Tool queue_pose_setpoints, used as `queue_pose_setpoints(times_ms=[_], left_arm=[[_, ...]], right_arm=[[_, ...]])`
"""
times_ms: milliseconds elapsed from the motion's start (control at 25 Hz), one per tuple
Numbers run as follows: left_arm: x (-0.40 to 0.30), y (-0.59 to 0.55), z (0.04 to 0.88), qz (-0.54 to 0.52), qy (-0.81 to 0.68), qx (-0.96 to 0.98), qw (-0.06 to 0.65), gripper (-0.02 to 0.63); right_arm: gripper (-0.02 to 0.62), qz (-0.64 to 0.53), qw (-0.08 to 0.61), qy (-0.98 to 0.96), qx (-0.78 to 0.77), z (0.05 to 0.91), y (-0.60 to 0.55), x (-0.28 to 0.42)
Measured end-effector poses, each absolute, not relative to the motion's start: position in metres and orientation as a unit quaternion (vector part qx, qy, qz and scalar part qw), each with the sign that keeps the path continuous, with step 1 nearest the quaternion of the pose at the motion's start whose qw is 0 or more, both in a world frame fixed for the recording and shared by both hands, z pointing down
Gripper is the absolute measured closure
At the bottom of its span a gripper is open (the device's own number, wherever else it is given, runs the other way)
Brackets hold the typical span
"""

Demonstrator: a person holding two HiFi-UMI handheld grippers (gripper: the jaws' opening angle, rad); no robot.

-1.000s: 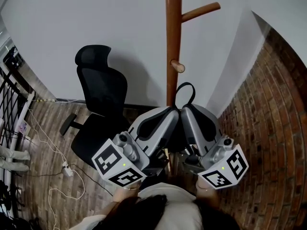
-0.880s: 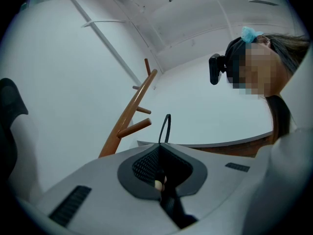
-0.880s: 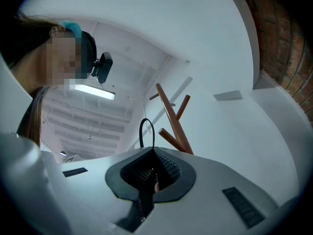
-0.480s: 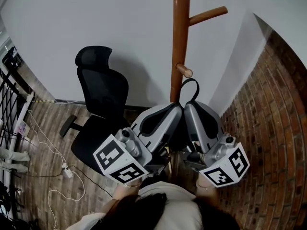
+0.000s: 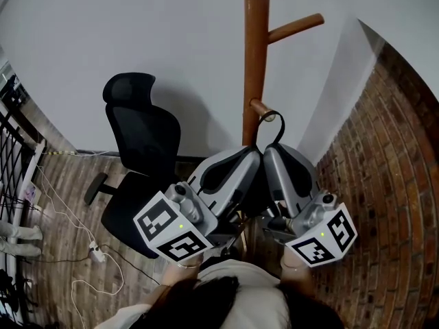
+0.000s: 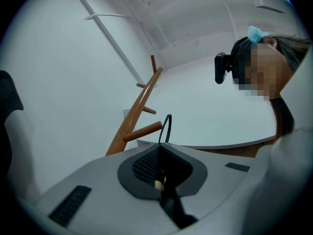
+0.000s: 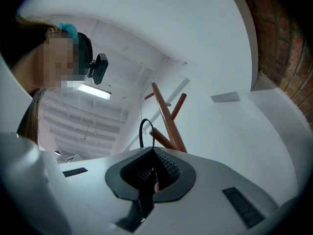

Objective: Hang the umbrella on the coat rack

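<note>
A black office chair (image 5: 140, 149) with a mesh back stands at the left on a wood-plank floor (image 5: 65, 184). The left gripper (image 6: 160, 160) is clenched on the black umbrella (image 6: 168, 207), held near the person, low at centre. Its thin black strap loop (image 5: 277, 130) rises to the tip of a round peg (image 5: 259, 107) on the smooth brown wooden coat rack (image 5: 252, 53). The right gripper (image 7: 152, 168) clamps the umbrella too, beside a rough red brick wall (image 5: 384, 184).
</note>
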State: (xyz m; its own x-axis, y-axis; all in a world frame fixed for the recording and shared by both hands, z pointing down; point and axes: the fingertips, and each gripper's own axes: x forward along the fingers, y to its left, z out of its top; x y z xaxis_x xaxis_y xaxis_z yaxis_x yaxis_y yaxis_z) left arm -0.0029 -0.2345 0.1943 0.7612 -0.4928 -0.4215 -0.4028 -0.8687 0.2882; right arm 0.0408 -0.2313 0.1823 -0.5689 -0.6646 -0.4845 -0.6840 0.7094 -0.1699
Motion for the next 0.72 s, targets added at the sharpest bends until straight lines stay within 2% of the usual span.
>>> queue_pose_setpoints(times_ms=[720], left_arm=[[0.001,-0.255,0.207,-0.246,-0.230,0.934,0.117,0.595]], right_arm=[[0.560,0.007,0.254,0.884,-0.393,0.194,-0.251,0.044]])
